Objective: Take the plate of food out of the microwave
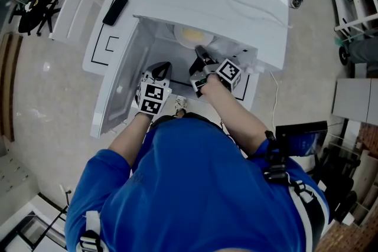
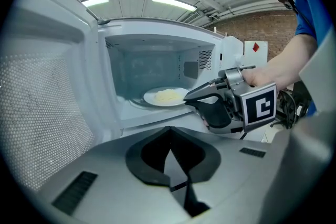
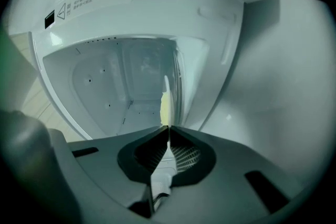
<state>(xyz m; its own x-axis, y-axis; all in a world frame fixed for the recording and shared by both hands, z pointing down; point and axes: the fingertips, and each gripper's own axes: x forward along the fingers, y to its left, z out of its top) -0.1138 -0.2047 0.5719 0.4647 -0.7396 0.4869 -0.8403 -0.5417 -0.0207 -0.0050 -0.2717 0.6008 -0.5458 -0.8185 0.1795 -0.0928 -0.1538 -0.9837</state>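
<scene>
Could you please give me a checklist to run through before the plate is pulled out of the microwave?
1. The microwave door is open: ok.
2. The right gripper is shut on the rim of the plate: ok.
3. The plate sits level, with the food in the middle of it: ok.
4. The left gripper is shut, empty and outside the cavity: ok.
5. The grip is deep enough to carry the load: cannot tell.

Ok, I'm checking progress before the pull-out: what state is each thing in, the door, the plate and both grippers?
microwave door: open, swung to the left.
plate: inside the microwave, lying flat, food on it.
right gripper: shut on the plate's near rim.
left gripper: shut, empty, outside the microwave.
</scene>
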